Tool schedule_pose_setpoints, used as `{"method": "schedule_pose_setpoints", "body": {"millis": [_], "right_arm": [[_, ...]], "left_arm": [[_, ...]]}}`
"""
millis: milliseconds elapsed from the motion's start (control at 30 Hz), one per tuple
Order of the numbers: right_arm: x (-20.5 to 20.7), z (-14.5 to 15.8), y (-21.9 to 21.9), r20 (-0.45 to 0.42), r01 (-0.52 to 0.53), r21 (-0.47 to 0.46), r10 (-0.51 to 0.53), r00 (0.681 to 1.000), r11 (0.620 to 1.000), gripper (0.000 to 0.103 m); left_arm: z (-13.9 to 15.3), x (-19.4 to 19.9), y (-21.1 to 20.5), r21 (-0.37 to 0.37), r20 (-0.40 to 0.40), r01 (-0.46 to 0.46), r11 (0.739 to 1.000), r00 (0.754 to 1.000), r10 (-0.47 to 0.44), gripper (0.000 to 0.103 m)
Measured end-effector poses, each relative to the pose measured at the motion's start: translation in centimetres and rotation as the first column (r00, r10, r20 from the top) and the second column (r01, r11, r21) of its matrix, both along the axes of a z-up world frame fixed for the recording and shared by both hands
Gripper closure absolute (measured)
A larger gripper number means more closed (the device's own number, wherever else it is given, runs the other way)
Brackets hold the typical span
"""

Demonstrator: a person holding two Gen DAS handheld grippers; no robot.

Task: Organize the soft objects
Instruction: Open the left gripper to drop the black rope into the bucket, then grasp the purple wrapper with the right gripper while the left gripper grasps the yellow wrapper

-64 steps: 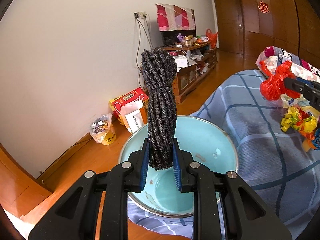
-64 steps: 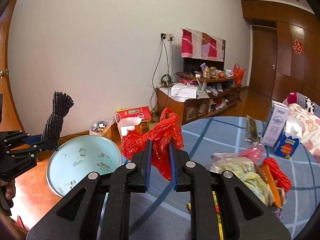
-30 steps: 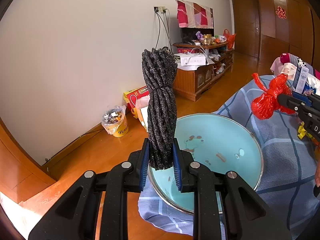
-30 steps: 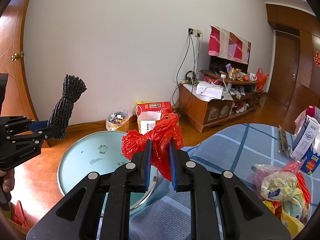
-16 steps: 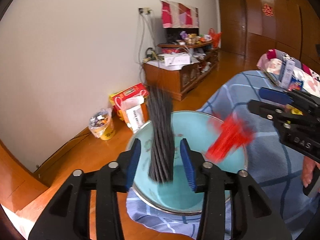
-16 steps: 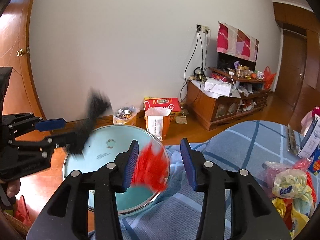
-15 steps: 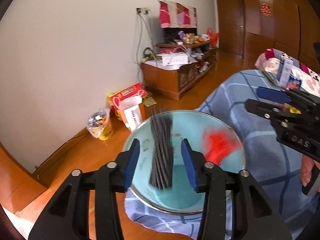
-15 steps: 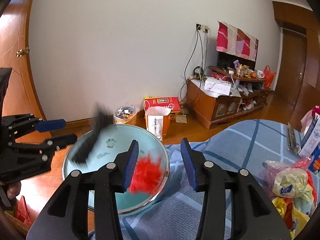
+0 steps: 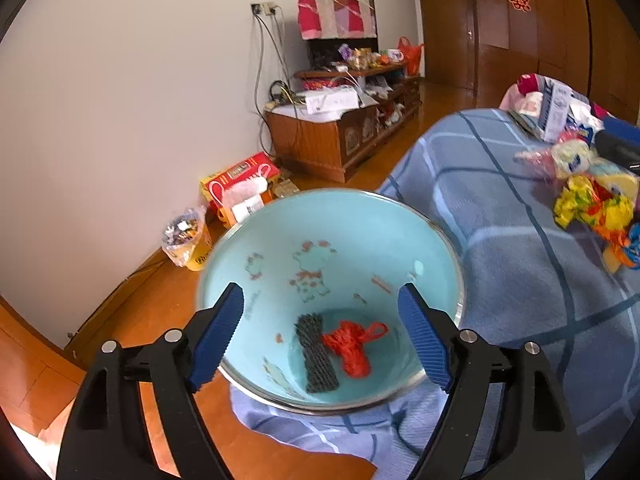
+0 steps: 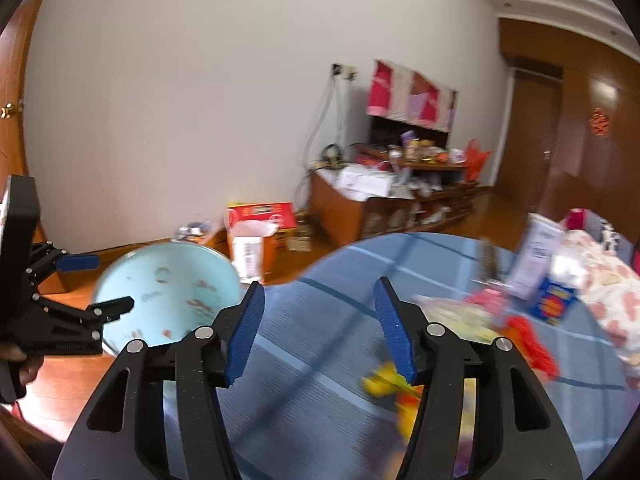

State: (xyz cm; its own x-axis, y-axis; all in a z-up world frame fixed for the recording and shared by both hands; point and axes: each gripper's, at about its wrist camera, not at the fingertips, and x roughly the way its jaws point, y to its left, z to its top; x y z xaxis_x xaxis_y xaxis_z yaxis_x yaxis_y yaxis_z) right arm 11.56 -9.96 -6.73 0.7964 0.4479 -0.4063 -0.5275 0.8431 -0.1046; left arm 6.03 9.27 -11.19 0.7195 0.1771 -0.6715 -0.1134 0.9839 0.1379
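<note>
In the left wrist view, a yellow tub (image 9: 188, 246) topped with a clear bag sits on the wooden floor by the white wall, and just right of it stands a red box (image 9: 240, 176) with a white bag in front. The left gripper (image 9: 320, 336) hangs above a light blue basin (image 9: 280, 240), its blue-padded fingers (image 9: 218, 336) spread wide with nothing between them. At the bottom of the basin lie a dark rope bundle (image 9: 316, 354) and a red plastic bag (image 9: 352, 346), side by side and touching, the rope on the left. The basin rests on a blue checked cloth (image 9: 520, 280) that covers the worktop and droops over its near edge. Farther right on the cloth is a heap of yellow and orange bags (image 9: 592, 204), well apart from the basin, with a white carton (image 9: 556, 110) behind it. In the right wrist view, which is blurred, the left gripper (image 10: 96, 280) shows at the far left over the basin (image 10: 168, 284), with part of a hand (image 10: 16, 364) at its grip. The right gripper (image 10: 320, 332) is over the cloth (image 10: 320, 360), its fingers (image 10: 244, 332) also wide apart and holding nothing. To its right lie a smeared yellow bag (image 10: 388, 380), a red stringy bundle (image 10: 532, 344) and a small blue box (image 10: 554, 300).
</note>
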Motion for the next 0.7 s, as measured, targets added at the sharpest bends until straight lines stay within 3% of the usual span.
{"method": "schedule_pose_setpoints", "body": {"millis": [200,367,533,700], "right_arm": [[-3.5,-0.4,-8.4,0.031,0.139,0.04,-0.14,0.99,0.989,0.039],[-2.9,-2.1,-14.5,-0.047,0.29,0.067,-0.288,0.957,0.955,0.038],[-1.1,-3.9,-16.8,-0.118,0.368,0.061,-0.36,0.926,0.928,0.038],[1.0,-4.9,-16.3,-0.195,0.352,0.086,-0.331,0.923,0.932,0.038]], "left_arm": [[-1.1,-0.4,-4.0,0.001,-0.015,0.073,0.997,0.997,-0.073,0.021],[-1.4,-0.3,-7.9,0.02,-0.02,0.147,0.989,0.989,-0.147,0.021],[-1.2,0.8,-11.1,0.037,0.002,0.183,0.982,0.983,-0.183,0.02],[-1.1,1.8,-12.4,0.043,0.006,0.189,0.981,0.982,-0.189,0.02]]}}
